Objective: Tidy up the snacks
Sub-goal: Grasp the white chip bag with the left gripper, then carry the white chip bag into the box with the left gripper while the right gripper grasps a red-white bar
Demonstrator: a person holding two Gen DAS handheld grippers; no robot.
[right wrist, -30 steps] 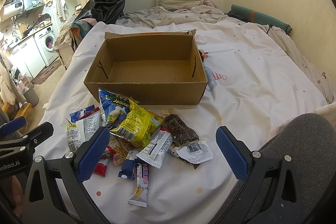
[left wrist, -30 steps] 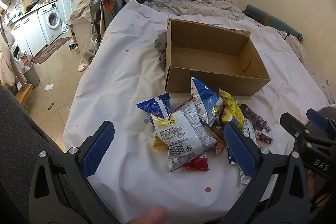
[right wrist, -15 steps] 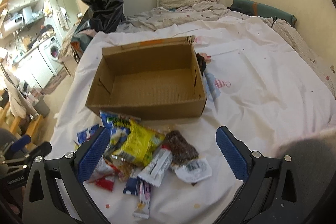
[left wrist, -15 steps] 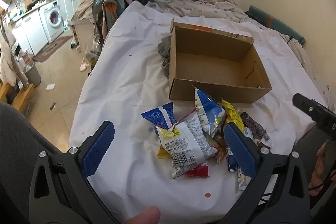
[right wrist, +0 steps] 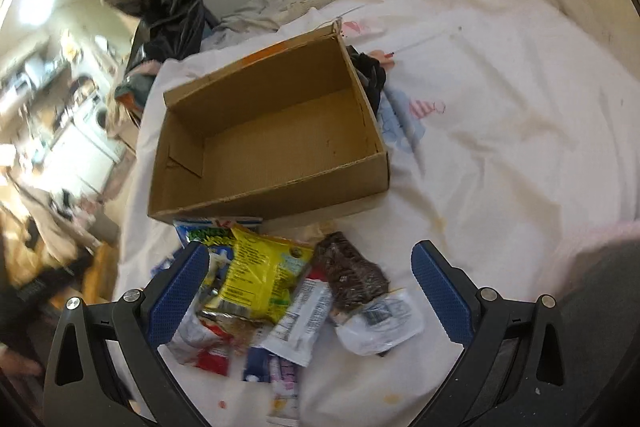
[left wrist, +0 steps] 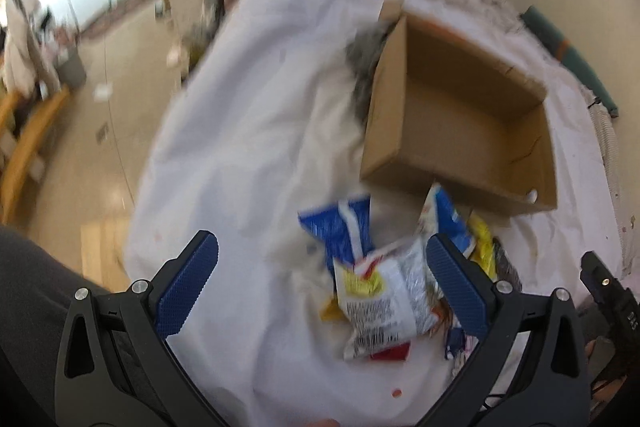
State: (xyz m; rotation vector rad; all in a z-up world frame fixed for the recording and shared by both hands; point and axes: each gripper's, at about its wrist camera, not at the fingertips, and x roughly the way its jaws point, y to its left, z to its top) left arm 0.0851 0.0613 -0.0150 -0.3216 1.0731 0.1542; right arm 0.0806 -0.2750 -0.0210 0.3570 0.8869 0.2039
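- Snack packets [right wrist: 280,291] lie heaped on the bed sheet [right wrist: 500,155], at 6 o'clock from the cardboard box [right wrist: 272,131].
- Box looks empty; by my judgement, sorting has not begun.
- Left claw [left wrist: 320,283] and right claw [right wrist: 310,287] gape wide, holding nothing.
- Left view is blurred; packet labels are unreadable.

light: bright, even indoor | blur: heavy motion smear, left view worst | edges: fisheye-bent, dark-vignetted
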